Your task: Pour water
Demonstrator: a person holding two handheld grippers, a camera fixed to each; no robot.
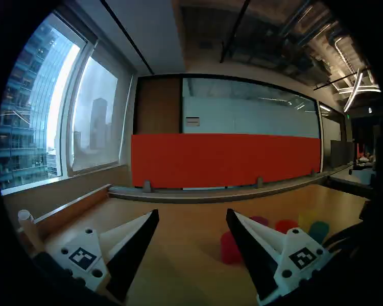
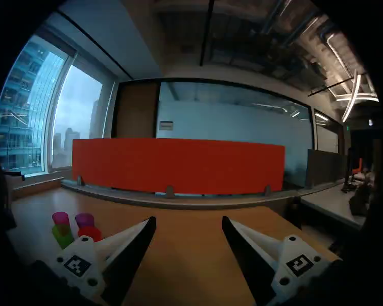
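Left tool (image 1: 191, 211): fingers spread wide, with nothing between them except bare worktop (image 1: 186, 265). It holds and touches nothing. Right tool (image 2: 188, 219): the same, wide and empty, with bare wood in the gap. The task's things are small coloured cups standing on the worktop, short of the far edge where the orange divider panel (image 1: 224, 160) runs. In the left gripper view they lie ahead and to the right of the tool. The magenta cup (image 1: 231, 248) is nearest, just beside the inner face of the right-hand finger and partly hidden by it. The purple cup (image 1: 259, 220), red cup (image 1: 286, 225), yellow cup (image 1: 308, 219) and teal cup (image 1: 319, 230) stand farther off and further right. In the right gripper view cups lie ahead and to the left. The pink cup (image 2: 60, 218) sits above the green cup (image 2: 62, 235), and whether it is stacked on it or behind it cannot be told. Two more stand beside them, near the left-hand finger. Judgement: the cups sit between the two tools, and the left tool is the nearer, since its closest cup appears largest. All long axes are vertical, so a grasp would come in level from the side, and the left tool needs a shift to its right to bracket the magenta cup. Which vessel holds water cannot be told. Whether the cups stand mouth-up is also unclear at this angle.
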